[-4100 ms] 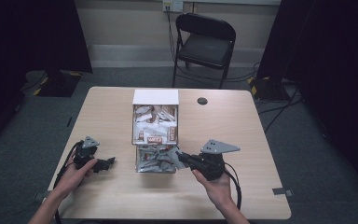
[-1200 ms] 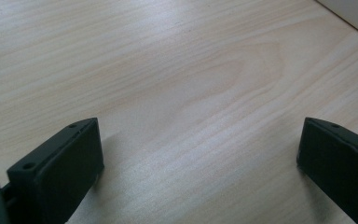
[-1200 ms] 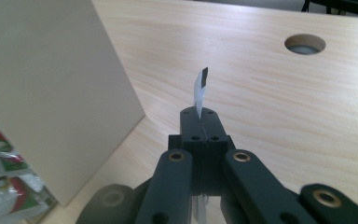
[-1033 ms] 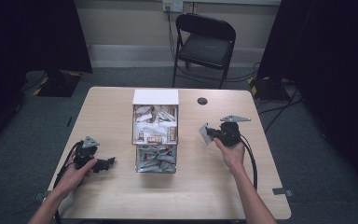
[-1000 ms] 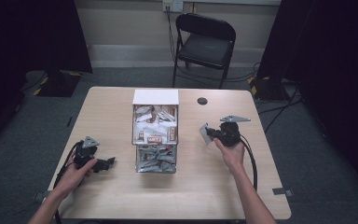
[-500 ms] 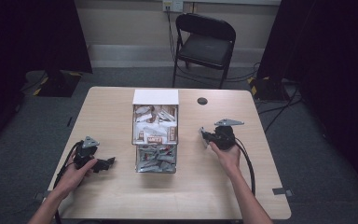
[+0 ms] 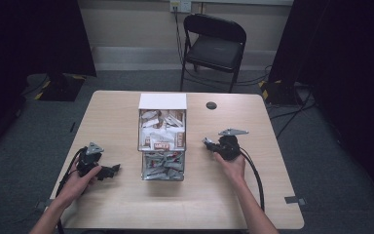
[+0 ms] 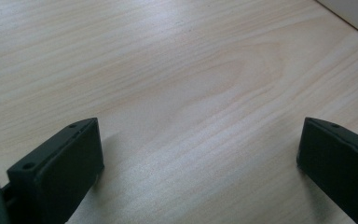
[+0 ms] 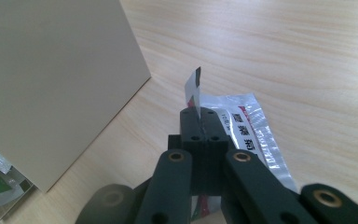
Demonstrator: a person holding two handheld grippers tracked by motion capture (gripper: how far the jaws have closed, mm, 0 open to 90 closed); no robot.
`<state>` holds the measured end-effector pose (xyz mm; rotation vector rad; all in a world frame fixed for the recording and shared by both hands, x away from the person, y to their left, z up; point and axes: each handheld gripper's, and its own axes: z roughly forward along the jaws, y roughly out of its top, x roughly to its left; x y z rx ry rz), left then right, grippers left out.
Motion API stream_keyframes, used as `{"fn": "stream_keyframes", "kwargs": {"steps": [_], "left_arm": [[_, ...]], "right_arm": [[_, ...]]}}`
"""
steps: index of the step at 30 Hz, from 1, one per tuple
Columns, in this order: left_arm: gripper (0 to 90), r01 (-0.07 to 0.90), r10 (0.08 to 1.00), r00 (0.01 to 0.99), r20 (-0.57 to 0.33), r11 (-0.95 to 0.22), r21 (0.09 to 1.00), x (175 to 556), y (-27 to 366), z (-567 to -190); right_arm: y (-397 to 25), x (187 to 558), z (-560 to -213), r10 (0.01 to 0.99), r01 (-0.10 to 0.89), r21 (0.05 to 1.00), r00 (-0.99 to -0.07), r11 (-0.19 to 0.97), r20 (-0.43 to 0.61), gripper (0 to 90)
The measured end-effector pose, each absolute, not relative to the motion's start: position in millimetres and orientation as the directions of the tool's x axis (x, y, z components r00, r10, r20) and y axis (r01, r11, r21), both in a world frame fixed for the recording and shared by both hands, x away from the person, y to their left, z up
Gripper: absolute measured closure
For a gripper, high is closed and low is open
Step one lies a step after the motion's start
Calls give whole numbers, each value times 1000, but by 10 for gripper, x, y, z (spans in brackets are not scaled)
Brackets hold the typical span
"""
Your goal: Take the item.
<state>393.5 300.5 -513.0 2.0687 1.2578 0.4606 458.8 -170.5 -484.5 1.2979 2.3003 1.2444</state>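
A lab-like recording room: lone wooden table, folding chair, dark curtains (cables taped to carpet).

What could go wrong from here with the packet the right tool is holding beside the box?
The right tool pinches the silver packet only along a thin edge, so it could slip or tear if swung quickly. It hangs close to the box; a careless move might knock the wall. The left tool sits open over bare table, too far off to catch a drop.
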Motion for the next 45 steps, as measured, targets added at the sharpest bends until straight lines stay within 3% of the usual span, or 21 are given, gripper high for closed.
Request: {"fn": "stream_keyframes", "kwargs": {"steps": [15,25,34,38,45], "left_arm": [[0,645,879,474,-41,-315,696,3936,3005,-5130],[0,645,880,474,-41,-315,696,3936,3005,-5130],[0,645,879,476,-40,-318,695,3936,3006,-5129],[0,645,879,474,-41,-316,696,3936,3005,-5130],[0,645,879,475,-40,-318,695,3936,3006,-5129]], "right_arm": [[-1627,4596,-4954,780,614,744,-589,262,211,875],[-1617,4596,-4960,788,609,752,-580,251,207,774],[-1588,4606,-4945,786,614,748,-581,252,212,550],[-1602,4607,-4921,789,602,764,-577,233,214,398],[-1626,4599,-4856,794,596,768,-574,235,202,272]]}}
